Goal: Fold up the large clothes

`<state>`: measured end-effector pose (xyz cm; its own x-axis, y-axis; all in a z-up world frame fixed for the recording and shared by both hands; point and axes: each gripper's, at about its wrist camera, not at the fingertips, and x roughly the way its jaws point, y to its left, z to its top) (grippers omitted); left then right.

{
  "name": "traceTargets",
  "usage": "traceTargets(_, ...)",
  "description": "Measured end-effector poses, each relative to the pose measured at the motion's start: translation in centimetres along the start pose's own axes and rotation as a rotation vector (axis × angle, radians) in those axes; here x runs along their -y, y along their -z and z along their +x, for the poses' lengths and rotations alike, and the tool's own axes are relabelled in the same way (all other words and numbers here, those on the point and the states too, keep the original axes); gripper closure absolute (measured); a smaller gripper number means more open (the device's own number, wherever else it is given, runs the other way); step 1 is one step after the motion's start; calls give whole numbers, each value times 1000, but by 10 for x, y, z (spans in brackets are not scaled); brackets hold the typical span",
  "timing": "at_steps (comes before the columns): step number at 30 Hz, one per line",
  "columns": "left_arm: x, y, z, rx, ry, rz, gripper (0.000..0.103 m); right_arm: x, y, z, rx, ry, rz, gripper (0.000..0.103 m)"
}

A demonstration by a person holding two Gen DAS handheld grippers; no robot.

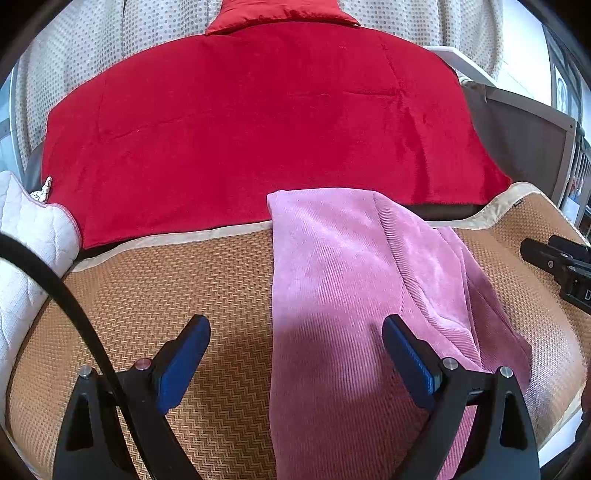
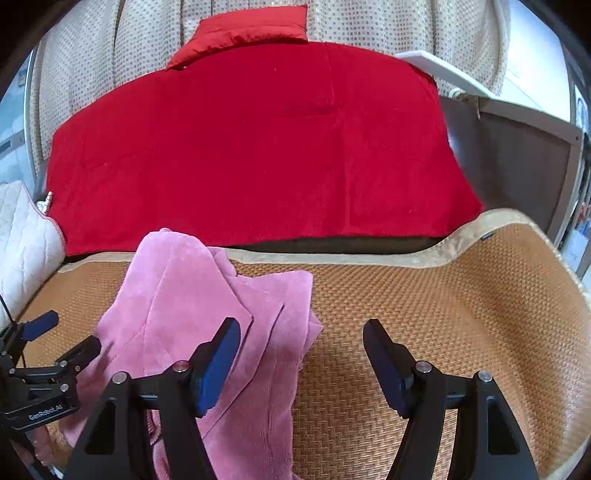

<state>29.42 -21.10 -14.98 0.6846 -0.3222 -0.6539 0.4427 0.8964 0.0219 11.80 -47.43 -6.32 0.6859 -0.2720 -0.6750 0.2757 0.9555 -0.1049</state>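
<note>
From the left wrist view, the left gripper (image 1: 295,332) stands released, its two blue-padded fingers (image 1: 183,362) spread wide and holding nothing; one hangs over the woven tan mat (image 1: 166,280), the other over the pink garment (image 1: 343,280). That garment lies folded into a long strip across the mat, its far end lapping onto the edge of the red blanket (image 1: 258,122); its near end runs out of the bottom of the frame, so how far it reaches cannot be told. A black cable (image 1: 55,280) crosses the left finger's arm. The right gripper (image 1: 561,262) shows only as a black tip at the right edge, cut off, so its opening cannot be read here. A white quilted pillow (image 1: 26,236) is partly cut off at the left. From the right wrist view, the right gripper (image 2: 301,328) is likewise released, jaws well apart and empty, the left finger over the garment's (image 2: 184,295) layered folds, the right over bare mat (image 2: 424,295). The left gripper (image 2: 66,332) shows at the lower left, its fingers apart beside the pink cloth. A red cushion (image 2: 251,29) leans against dotted curtains (image 2: 388,26) behind the blanket (image 2: 258,140).
</note>
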Motion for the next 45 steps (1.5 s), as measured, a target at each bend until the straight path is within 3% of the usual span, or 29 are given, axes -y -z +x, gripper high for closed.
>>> traceTargets(11,2,0,1,-12,23,-3,9,1,0,0,5,8,-24,30)
traceTargets(15,-5,-2,1,-18,29,-41,9,11,1,5,-20,-144,46,30)
traceTargets(18,-14,-3,-3,-4,-12,-55,9,15,0,19,-67,-230,96,33)
traceTargets(21,-20,-3,-4,-3,-19,-61,9,8,-1,40,-130,-287,126,43)
traceTargets(25,-20,0,2,-35,-7,-50,9,-8,-2,62,-187,-339,159,47)
traceTargets(28,-15,4,12,-88,20,-28,9,-22,0,74,-209,-357,171,48)
traceTargets(32,-15,6,18,-113,36,-34,9,-36,11,113,-332,-368,189,48)
traceTargets(40,-29,5,-1,-64,20,-57,9,-12,5,86,-283,-368,244,47)
traceTargets(42,-31,2,-5,-55,37,-79,9,2,5,79,-271,-354,262,38)
traceTargets(45,-36,1,-6,-73,94,-89,9,27,8,74,-266,-352,312,36)
